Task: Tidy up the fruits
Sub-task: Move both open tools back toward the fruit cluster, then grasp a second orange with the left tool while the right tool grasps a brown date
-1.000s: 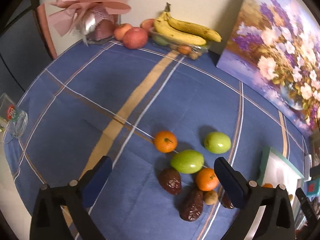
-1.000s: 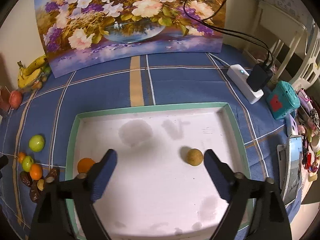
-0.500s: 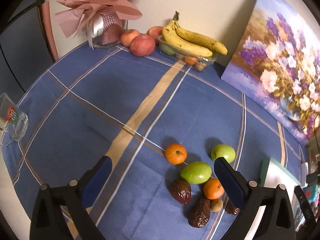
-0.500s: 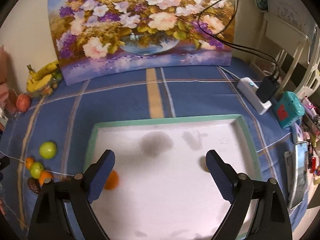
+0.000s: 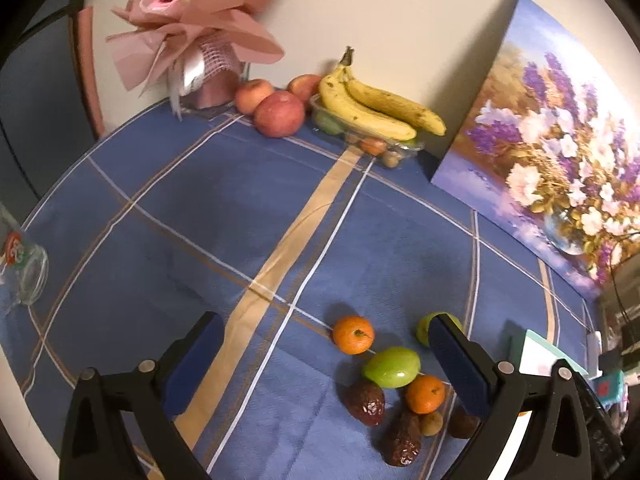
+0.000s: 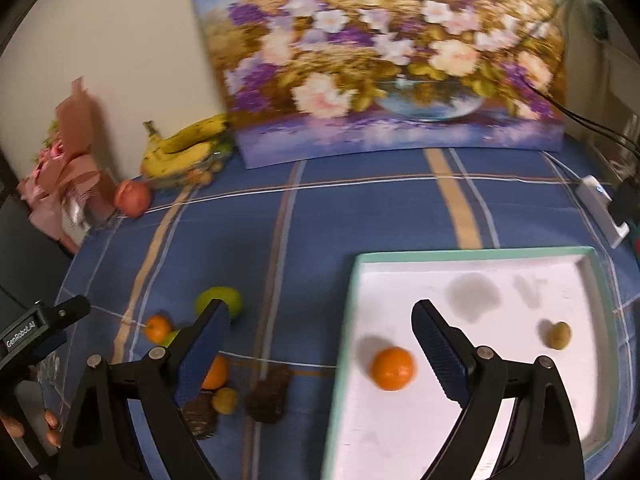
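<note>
The fingers [image 5: 196,360] of the left gripper [image 5: 324,364] are spread wide and grasp nothing, poised over the blue checked tabletop [image 5: 240,208]. The fingers [image 6: 436,344] of the right gripper [image 6: 320,344] are likewise spread apart and empty, straddling the near left edge of the white tray [image 6: 472,254].

At the far left of the tabletop, against the wall, stands a pink bouquet [image 5: 200,20]; to its right lie red apples [image 5: 279,114], then a bunch of bananas [image 5: 372,106] on a clear container, then a flower painting [image 5: 552,148] leaning on the wall.

Near the left gripper's right finger sits a loose cluster of fruit on the cloth: a tangerine [image 5: 353,335] furthest left, a green fruit [image 5: 392,367] just right of it, a second tangerine [image 5: 425,394] nearer still, and a second green fruit [image 5: 424,326] partly hidden behind the finger. Dark dates [image 5: 365,397] and a small brown fruit [image 5: 431,423] lie at the near side of the cluster.

To the right, inside the tray, an orange [image 6: 392,368] rests near the left rim between the right gripper's fingers, and a small brownish round fruit [image 6: 559,335] lies well apart from it toward the right side. A white power strip [image 6: 600,210] sits beyond the tray's far right corner.
</note>
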### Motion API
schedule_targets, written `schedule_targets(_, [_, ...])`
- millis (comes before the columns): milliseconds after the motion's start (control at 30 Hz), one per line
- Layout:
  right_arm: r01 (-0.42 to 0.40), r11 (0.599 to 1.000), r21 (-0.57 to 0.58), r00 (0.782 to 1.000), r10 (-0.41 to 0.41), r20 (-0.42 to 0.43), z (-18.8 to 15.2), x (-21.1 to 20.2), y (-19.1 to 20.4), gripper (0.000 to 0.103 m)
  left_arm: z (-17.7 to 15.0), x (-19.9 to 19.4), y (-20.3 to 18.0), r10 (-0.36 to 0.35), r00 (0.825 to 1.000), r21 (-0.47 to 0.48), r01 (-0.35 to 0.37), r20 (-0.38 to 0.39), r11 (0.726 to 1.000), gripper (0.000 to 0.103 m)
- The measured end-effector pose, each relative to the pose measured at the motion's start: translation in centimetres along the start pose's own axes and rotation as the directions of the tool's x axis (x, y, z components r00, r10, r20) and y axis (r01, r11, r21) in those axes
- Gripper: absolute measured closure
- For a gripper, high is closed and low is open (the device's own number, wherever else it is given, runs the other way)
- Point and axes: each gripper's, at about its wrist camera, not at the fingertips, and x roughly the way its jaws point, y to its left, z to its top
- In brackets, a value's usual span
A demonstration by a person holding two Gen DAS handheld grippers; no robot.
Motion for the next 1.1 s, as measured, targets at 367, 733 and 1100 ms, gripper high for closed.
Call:
schedule_targets(367, [-0.044, 0.998, -0.035, 0.998, 0.042, -0.056, -0.4, 1.1, 2.6, 0.027, 0.7, 1.2, -0.9, -0.024, 1.000, 0.047, 0.024, 0.001, 0.999, 0.010])
schedule_targets(733, [-0.041, 0.998, -0.051, 0.969, 0.027, -0.247, -2.7, 5.1, 3.4, 0.047, -0.7, 7.2, -1.9, -0.035, 0.986, 0.044, 0.043, -0.165, 0.998, 0.033])
schedule_targets(1100, [-0.005, 0.998, -0.065, 0.931, -0.019, -0.365, -4.8, 7.8, 3.9, 0.063, -1.3, 9.3, -1.7, -0.061, 0.971, 0.016, 0.067, -0.231, 0.998, 0.064])
